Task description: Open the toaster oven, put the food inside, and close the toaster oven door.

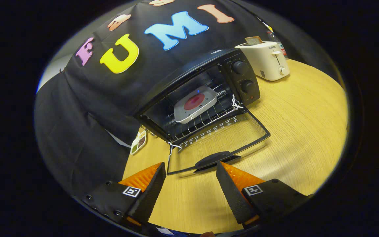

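One wooden table (308,131) took up most of what I could see, pale and grainy, with the dark cloth wall hanging behind it. On it stood the black toaster oven (189,82), turned at a slant, its glass door (219,141) folded all the way down and lying flat over the tabletop. Two round knobs (243,77) sat one above the other on the oven's right panel. Inside, on the wire rack (206,117), rested a white square tray (195,104) with a round red piece of food (194,101) in its middle, so the food was already in the oven while the door stood open.

Beyond the oven, farther along the table, was a cream pop-up toaster (268,59) with a slice of bread (253,40) poking out of its top; a bottle stood just behind it, mostly hidden. Beside the oven's left corner, near the cloth, lay a small flat dish (139,142) with compartments; I could not tell what was in them.

The gripper (191,169) hung just short of the door's dark handle (214,159), its two fingers spread wide and gripping nothing, the handle lying just ahead of the gap between the tips. White string (236,102) was tied at each of the door's hinges.
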The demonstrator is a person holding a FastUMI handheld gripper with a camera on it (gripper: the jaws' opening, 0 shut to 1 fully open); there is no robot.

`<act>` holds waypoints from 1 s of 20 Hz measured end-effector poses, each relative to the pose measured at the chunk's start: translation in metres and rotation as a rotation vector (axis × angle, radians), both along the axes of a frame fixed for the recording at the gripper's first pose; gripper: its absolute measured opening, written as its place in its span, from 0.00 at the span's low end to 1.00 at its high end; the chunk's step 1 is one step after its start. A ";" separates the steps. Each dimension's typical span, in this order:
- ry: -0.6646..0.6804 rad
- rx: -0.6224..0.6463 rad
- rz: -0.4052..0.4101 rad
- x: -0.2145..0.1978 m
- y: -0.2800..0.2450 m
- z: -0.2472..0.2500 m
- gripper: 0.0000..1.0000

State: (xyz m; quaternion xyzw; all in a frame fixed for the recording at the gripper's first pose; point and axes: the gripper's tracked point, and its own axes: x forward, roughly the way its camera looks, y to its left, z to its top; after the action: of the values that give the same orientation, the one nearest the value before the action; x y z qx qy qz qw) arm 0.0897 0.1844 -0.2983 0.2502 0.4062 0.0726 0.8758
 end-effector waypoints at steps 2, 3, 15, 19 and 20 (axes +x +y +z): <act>0.014 -0.057 0.045 -0.007 -0.003 -0.010 0.98; 0.025 -0.086 0.065 -0.010 -0.004 -0.016 0.98; 0.080 -0.484 0.293 -0.015 -0.029 -0.087 0.98; 0.057 -0.513 0.293 0.000 -0.023 -0.091 0.98; 0.066 -0.513 0.274 -0.001 -0.024 -0.091 0.98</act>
State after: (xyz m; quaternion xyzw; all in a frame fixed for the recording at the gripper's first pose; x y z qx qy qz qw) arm 0.0888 0.1605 -0.3896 -0.0344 0.4698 0.0769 0.8787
